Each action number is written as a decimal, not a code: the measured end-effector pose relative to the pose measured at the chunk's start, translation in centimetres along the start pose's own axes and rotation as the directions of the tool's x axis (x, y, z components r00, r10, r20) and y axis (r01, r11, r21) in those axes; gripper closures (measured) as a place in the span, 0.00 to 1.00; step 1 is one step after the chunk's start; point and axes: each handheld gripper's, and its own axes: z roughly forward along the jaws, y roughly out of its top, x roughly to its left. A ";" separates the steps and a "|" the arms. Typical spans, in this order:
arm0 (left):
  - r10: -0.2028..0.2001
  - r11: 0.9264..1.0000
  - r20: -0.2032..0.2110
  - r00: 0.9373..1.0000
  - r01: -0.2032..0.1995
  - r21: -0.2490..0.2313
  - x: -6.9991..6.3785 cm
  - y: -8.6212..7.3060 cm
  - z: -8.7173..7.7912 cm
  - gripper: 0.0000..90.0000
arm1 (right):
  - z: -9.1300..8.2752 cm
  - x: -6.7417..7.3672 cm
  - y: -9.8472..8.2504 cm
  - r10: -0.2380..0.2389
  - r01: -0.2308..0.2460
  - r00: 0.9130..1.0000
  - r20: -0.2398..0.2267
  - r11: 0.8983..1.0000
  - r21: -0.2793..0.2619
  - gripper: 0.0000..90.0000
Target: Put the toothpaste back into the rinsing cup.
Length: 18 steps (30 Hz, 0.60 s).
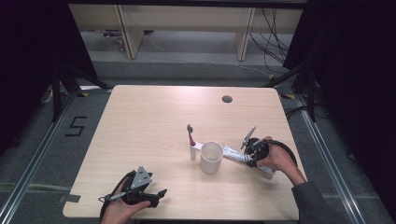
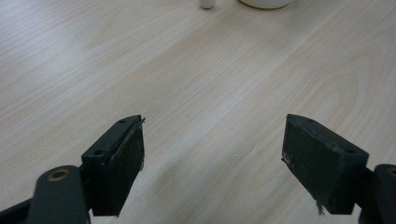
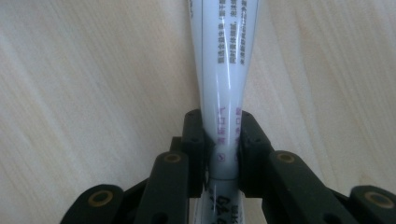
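two grippers: right gripper [image 3: 223, 154] clenched on the flat tail of a white printed toothpaste tube [image 3: 224, 60]; left gripper [image 2: 212, 163] released over bare table. squeezed tail may slip, or the tube may swing into the white plastic cup [image 1: 211, 157] just beside it.

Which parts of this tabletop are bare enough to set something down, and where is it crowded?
Bare: the light wooden table's whole left half and far edge around the round cable hole. Crowded: right of centre, where the pink-and-white toothbrush, white cup and white toothpaste tube in the right tool cluster.
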 end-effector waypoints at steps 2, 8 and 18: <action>-0.002 1.000 0.000 1.000 0.002 -0.001 0.0 0.0 0.0 0.23 | 0.0 -0.1 0.1 -0.017 0.017 1.000 -0.008 1.000 0.015 0.85; 0.008 1.000 -0.004 1.000 -0.008 0.006 0.0 0.0 0.0 0.23 | 0.0 0.0 0.5 -0.011 0.012 1.000 -0.011 0.998 0.062 0.85; 0.013 1.000 -0.002 1.000 -0.013 0.006 0.1 0.0 0.0 0.23 | 0.3 0.1 1.4 -0.034 0.035 0.999 -0.005 0.991 0.128 0.84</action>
